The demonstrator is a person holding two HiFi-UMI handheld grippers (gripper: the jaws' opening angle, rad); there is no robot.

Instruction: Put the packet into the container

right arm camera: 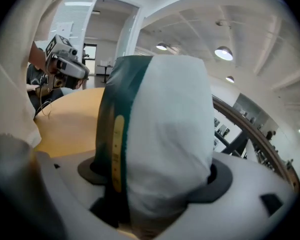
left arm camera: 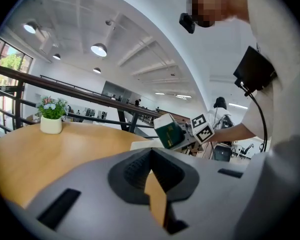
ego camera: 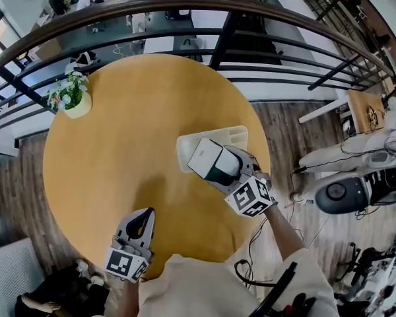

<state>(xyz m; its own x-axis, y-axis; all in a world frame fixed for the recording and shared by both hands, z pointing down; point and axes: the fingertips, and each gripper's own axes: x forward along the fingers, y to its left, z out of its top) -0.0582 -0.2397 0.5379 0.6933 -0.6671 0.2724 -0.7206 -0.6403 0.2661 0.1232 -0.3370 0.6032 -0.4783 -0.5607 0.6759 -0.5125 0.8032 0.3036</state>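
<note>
My right gripper [ego camera: 230, 170] is shut on a white and dark green packet [ego camera: 213, 161], held in the air over the near edge of a white container [ego camera: 236, 136] on the round wooden table [ego camera: 125, 150]. The packet [right arm camera: 155, 134] fills the right gripper view, pinched between the jaws. My left gripper [ego camera: 140, 224] rests near the table's front edge, shut and empty. In the left gripper view the packet [left arm camera: 170, 131] and right gripper [left arm camera: 187, 138] show ahead, above the container [left arm camera: 142, 145].
A small white pot with a green plant [ego camera: 72, 98] stands at the table's far left. A dark curved railing [ego camera: 185, 5] runs behind the table. White chairs and equipment [ego camera: 356, 177] sit on the wooden floor to the right.
</note>
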